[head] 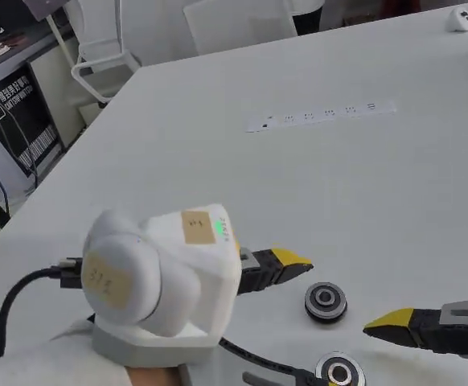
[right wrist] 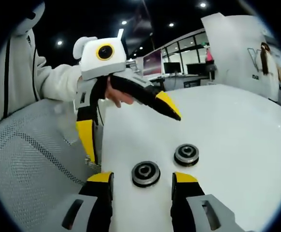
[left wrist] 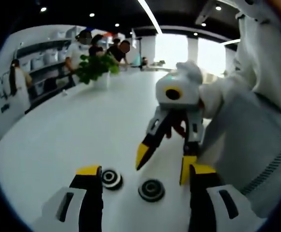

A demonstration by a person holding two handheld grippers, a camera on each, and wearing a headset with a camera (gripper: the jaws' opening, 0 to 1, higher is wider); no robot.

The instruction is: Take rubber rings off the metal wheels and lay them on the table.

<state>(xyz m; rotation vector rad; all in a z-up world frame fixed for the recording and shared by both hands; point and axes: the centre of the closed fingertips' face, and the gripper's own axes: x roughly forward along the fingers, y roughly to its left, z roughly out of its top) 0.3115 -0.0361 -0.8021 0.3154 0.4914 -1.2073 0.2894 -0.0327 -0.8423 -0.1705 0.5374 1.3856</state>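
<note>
Two metal wheels with black rubber rings lie flat on the white table (head: 218, 145), one (head: 326, 301) farther off and one (head: 340, 371) at the near edge of the head view. My left gripper (left wrist: 143, 174) is open and faces both wheels (left wrist: 111, 179) (left wrist: 151, 189); its yellow fingertip (head: 292, 261) points right. My right gripper (right wrist: 142, 178) is open, with one wheel (right wrist: 146, 173) just ahead of its tips, between them. The other wheel (right wrist: 186, 154) lies beyond. The two grippers face each other across the wheels.
A white power strip (head: 322, 117) lies farther back on the table, and a small white object (head: 459, 18) sits at the far right corner. The table's left edge (head: 65, 165) drops to chairs and shelving. A black cable (head: 17, 293) trails from the left gripper.
</note>
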